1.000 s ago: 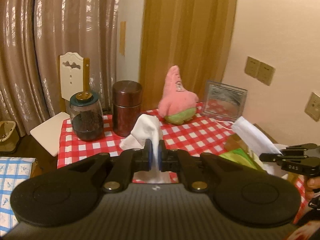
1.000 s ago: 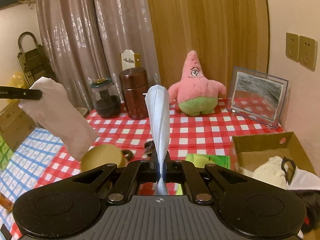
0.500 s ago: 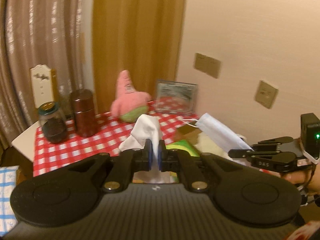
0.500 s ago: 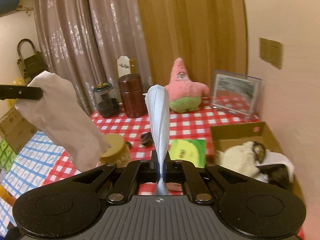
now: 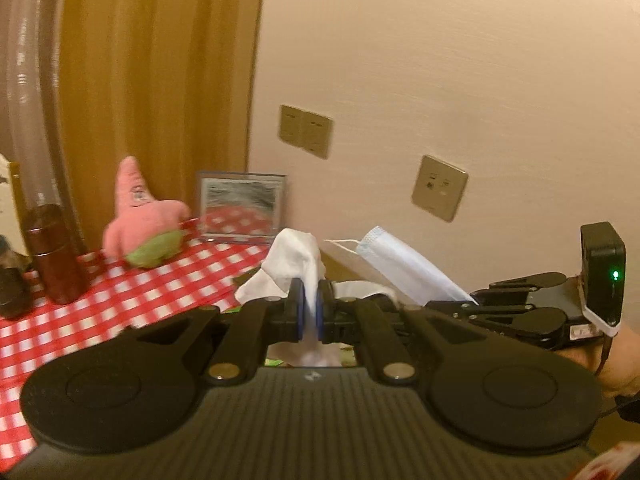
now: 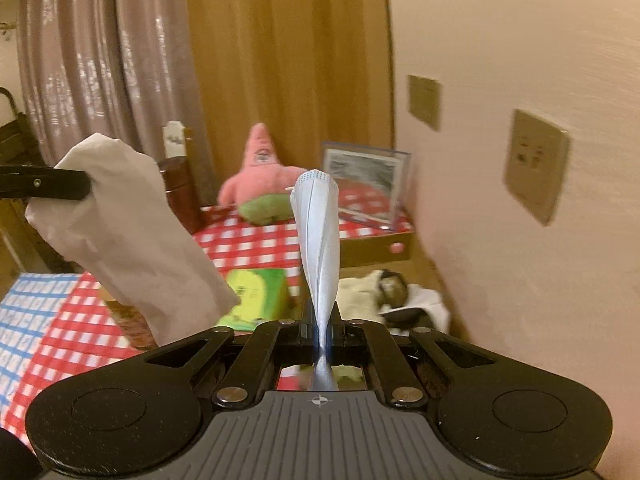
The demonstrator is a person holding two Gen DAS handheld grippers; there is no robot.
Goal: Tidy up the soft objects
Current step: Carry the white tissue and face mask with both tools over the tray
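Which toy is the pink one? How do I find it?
Look at the table with the red-and-white checked cloth, then at its far end by the wooden door. The pink starfish plush sits there, between the brown canister and the clear picture frame. It alone is fuzzy, pointy-headed, with green shorts.

**Blur, edges and claw bodies are hiding much of the scene**

Motion blur is smearing the red-checked worktop in the left wrist view, and the wall plates are showing no readable detail. The picture's left edge is cutting off a dark jar. The left claw body is covering the lower end of the white cloth. In the right wrist view, the cardboard box is lying partly behind the face mask, and its soft contents are too blurred to identify. The white cloth is hiding part of the green packet.
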